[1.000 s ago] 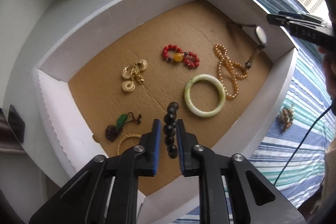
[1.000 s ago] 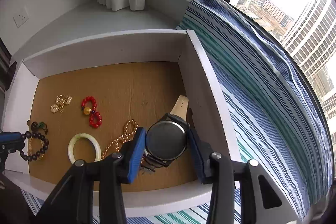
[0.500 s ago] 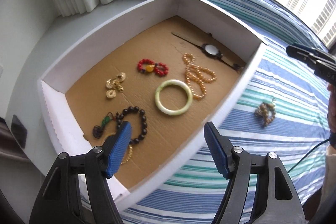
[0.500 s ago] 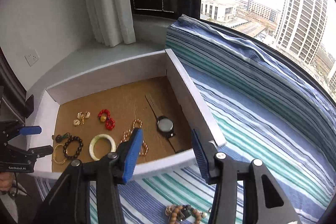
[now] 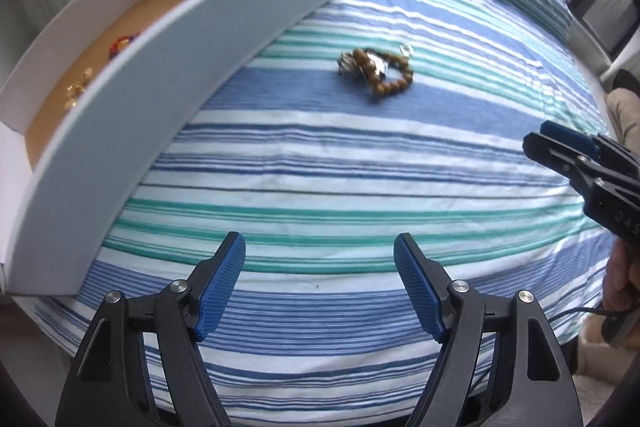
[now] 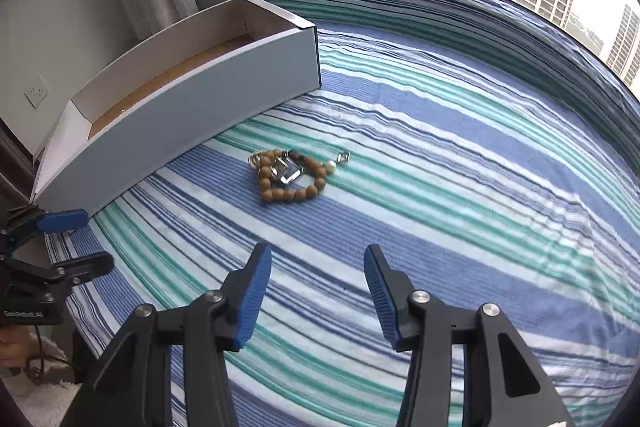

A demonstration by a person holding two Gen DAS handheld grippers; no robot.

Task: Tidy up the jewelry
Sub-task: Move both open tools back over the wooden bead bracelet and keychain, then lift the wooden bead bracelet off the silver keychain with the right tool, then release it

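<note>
Left gripper (image 5: 320, 281), bottom centre of the left wrist view: jaws wide and opening, nothing between the blue pads, only striped bedspread (image 5: 360, 163) under them. Right gripper (image 6: 318, 291), bottom centre of the right wrist view: jaws apart at a moderate gap, empty, touching nothing. Each gripper also shows at the edge of the other's view, right one at mid-right, left one at lower left.

Brown bead bracelet (image 6: 290, 181) lies in a small tangle with a silver metal piece (image 6: 286, 171) on the bedspread, centre of the right view, upper centre of the left view, well apart from both grippers.

White cardboard box (image 5: 180, 39), upper left of both views; gold and red pieces (image 5: 80, 89) partly visible inside, mostly hidden by the near wall.
</note>
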